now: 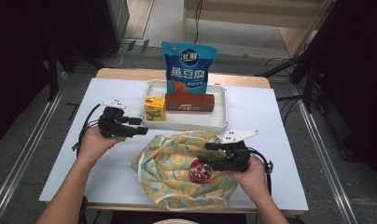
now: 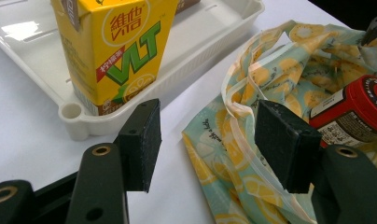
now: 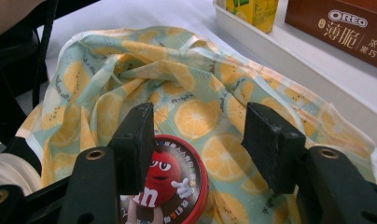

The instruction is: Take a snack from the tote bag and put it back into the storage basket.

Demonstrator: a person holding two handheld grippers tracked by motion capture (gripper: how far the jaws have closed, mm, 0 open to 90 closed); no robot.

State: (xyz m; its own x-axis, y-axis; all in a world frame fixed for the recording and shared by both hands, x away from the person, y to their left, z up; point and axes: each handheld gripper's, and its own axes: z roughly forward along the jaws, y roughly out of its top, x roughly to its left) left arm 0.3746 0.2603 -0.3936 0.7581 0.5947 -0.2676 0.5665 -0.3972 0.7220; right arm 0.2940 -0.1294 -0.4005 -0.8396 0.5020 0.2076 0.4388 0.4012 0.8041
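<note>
A lemon-print cloth bag (image 1: 184, 170) lies crumpled on the white table near the front edge. On its fabric rests a round red candy tin (image 1: 199, 170). My right gripper (image 1: 206, 157) hovers just over the tin with its jaws apart. In the right gripper view the tin (image 3: 177, 182) sits low by one pad, and the other pad stands clear of it above the bag (image 3: 144, 70). My left gripper (image 1: 142, 130) is open and holds nothing, between the tray corner and the bag's left edge (image 2: 238, 107). It points toward the yellow drink carton (image 2: 114, 51).
A white tray (image 1: 182, 125) at mid-table holds the yellow carton (image 1: 155, 108) and a brown Oreo box (image 1: 190, 101). Behind them a blue snack pouch (image 1: 189, 67) stands upright. Bare white tabletop lies left and right of the tray.
</note>
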